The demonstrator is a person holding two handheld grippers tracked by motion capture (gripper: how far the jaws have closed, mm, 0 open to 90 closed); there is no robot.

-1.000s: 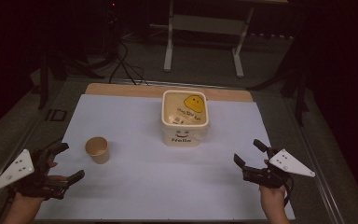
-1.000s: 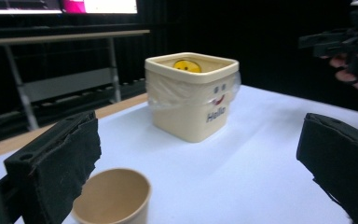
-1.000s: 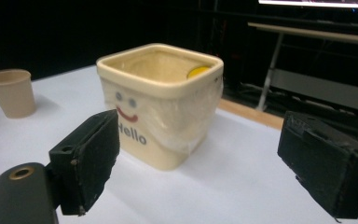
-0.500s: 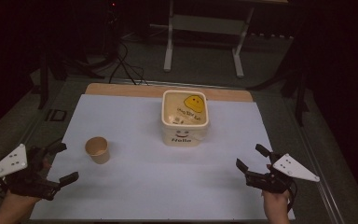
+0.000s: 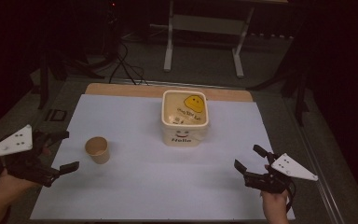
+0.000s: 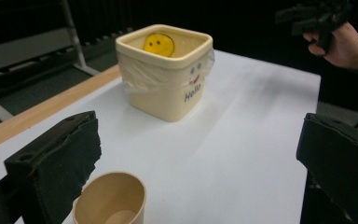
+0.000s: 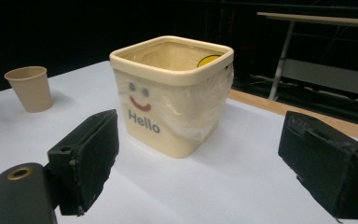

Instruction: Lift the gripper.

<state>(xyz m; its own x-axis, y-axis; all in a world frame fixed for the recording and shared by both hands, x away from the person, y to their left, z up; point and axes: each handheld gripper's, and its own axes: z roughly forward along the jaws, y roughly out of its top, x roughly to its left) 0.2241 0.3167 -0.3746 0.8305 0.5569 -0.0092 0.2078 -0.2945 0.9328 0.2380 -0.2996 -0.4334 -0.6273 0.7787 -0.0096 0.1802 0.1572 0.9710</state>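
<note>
A cream square bin (image 5: 185, 119) marked "Hello", with a smiley and a clear plastic liner, stands at the middle back of the white sheet. A small brown paper cup (image 5: 97, 150) stands upright to its left. My left gripper (image 5: 67, 150) hovers open just left of the cup, with nothing between its jaws. In the left gripper view the cup (image 6: 109, 200) sits low between the wide jaws of that gripper (image 6: 200, 163), with the bin (image 6: 165, 79) beyond. My right gripper (image 5: 247, 157) is open and empty at the near right. Its own view frames the bin (image 7: 172, 98) between the jaws of the right gripper (image 7: 198, 158), and the cup (image 7: 29, 87) is far left.
The white sheet (image 5: 144, 177) covers the table, and a wooden strip (image 5: 121, 89) shows along the far edge. A metal stand (image 5: 203, 42) and cables (image 5: 121, 65) lie on the dark floor beyond. A metal rail (image 5: 317, 168) runs along the table's right side.
My left gripper has shifted slightly away from the near edge, staying beside the cup. My right gripper has drawn back a little toward the near edge. Both stay open.
</note>
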